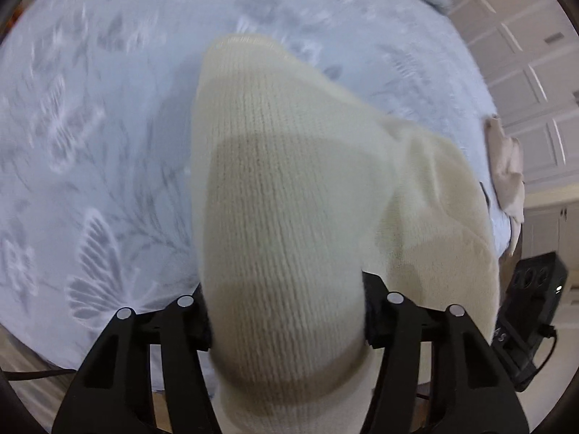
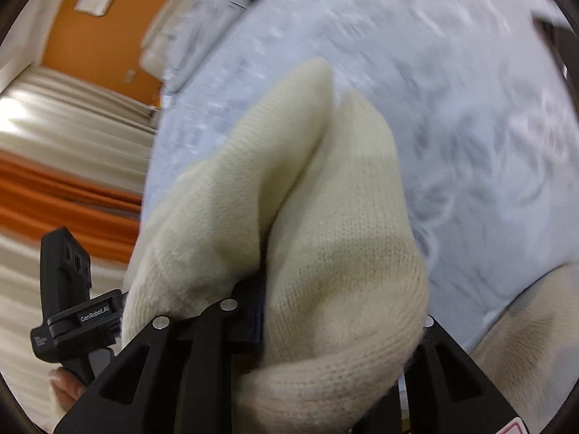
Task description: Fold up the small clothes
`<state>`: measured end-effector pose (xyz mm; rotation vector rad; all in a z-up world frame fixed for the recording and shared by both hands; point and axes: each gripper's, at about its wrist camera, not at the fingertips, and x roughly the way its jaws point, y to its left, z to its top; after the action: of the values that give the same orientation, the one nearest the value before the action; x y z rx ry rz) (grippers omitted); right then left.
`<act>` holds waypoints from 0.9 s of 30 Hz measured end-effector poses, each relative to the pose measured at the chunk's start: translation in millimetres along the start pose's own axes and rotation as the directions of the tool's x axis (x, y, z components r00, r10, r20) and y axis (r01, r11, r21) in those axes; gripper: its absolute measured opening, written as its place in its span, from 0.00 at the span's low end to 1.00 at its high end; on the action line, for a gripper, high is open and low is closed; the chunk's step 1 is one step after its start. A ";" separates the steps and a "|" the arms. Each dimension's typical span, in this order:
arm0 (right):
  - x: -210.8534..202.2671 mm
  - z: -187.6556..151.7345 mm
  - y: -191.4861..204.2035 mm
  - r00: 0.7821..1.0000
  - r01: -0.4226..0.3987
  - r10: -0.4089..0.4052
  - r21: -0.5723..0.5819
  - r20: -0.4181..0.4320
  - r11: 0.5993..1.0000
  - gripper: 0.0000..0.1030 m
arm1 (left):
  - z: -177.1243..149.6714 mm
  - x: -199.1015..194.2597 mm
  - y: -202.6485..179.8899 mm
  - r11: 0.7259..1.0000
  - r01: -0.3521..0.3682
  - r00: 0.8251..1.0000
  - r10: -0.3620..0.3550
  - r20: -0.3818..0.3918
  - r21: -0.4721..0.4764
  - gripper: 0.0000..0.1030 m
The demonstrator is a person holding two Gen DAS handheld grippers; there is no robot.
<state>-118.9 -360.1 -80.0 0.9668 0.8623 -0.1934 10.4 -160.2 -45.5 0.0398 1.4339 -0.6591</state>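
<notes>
A cream knit garment [image 1: 289,195] hung between the two grippers, lifted above a bed covered by a pale blue bedspread [image 1: 94,115] printed with grey-white butterflies and leaves. In the left wrist view, the left gripper [image 1: 286,311] was clamped on a thick bundle of the knit, its black fingers [image 1: 380,311] pressed against either side of the fabric, which bulged up and forward over them and filled the middle of the frame. The cloth stretched away to the right in that view toward the other black gripper body [image 1: 532,311] at the frame's edge. A small pinkish-beige cloth [image 1: 506,166] lay at the right edge of the bed, and white panelled cabinet doors [image 1: 524,58] stood behind it. In the right wrist view, the right gripper [image 2: 325,322] was likewise closed on the cream knit garment [image 2: 325,224], which rose from between its jaws in two rounded folds with a crease between them; the rolled hem curled below the fingers. To the left in that view, the left gripper's body [image 2: 68,289], marked "GenRobot.AI", was held by a partly visible hand [image 2: 65,387]. An orange wall [image 2: 105,29] and cream and orange curtains [image 2: 65,144] showed beyond the bed. Both views were blurred.
</notes>
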 end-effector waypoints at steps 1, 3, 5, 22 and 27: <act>-8.4 1.4 9.5 1.000 0.000 0.000 -0.028 0.021 1.000 0.23 | -1.7 -11.4 -3.9 1.000 0.001 1.000 -0.001 0.021 0.019 0.53; -27.7 6.1 26.6 0.998 -0.009 0.014 -0.072 0.066 0.997 0.23 | -4.4 -36.5 -12.7 0.999 0.005 0.998 -0.008 0.069 0.052 0.53; -52.3 7.5 41.4 0.993 -0.021 0.034 -0.113 0.116 0.993 0.23 | -6.0 -66.4 -23.2 0.996 0.007 0.992 -0.019 0.128 0.092 0.53; -176.4 -26.7 178.1 0.884 -0.037 0.246 -0.468 0.396 0.883 0.23 | -31.1 -242.9 -26.2 0.966 -0.007 0.862 -0.126 0.491 0.259 0.54; -181.7 -35.2 206.9 0.866 -0.045 0.299 -0.533 0.401 0.845 0.23 | -43.6 -275.8 -13.4 0.963 -0.055 0.812 -0.111 0.574 0.263 0.54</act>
<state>-154.7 -252.1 173.3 0.4556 0.3304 -0.0276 -32.7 -44.6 205.4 0.0236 0.7401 -0.8033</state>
